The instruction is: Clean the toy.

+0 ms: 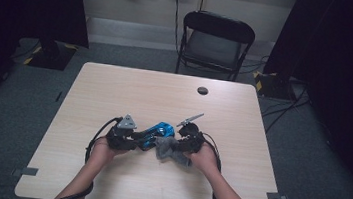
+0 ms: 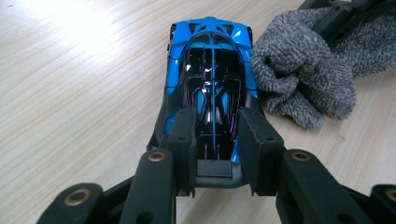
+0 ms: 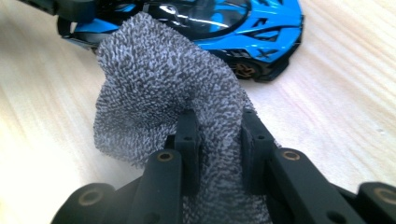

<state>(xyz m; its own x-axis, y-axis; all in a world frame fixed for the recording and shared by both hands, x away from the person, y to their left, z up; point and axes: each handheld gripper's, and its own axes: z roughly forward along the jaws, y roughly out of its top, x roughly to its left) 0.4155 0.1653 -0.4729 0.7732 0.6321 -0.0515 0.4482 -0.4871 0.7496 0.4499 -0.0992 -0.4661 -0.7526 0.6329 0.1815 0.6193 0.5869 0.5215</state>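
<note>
A blue and black toy car (image 1: 155,133) (image 2: 210,79) (image 3: 219,23) rests on the wooden table (image 1: 164,98). My left gripper (image 1: 132,137) (image 2: 215,149) is shut on the car's rear end. A grey knitted cloth (image 1: 171,150) (image 2: 303,70) (image 3: 159,88) lies bunched against the car's side. My right gripper (image 1: 181,148) (image 3: 217,149) is shut on a fold of the cloth, which hangs in front of the car in the right gripper view.
A small dark round cap (image 1: 202,90) sits in the tabletop near the far edge. A black folding chair (image 1: 213,43) stands beyond the table. Cables lie on the floor at the right. Bare tabletop surrounds the grippers.
</note>
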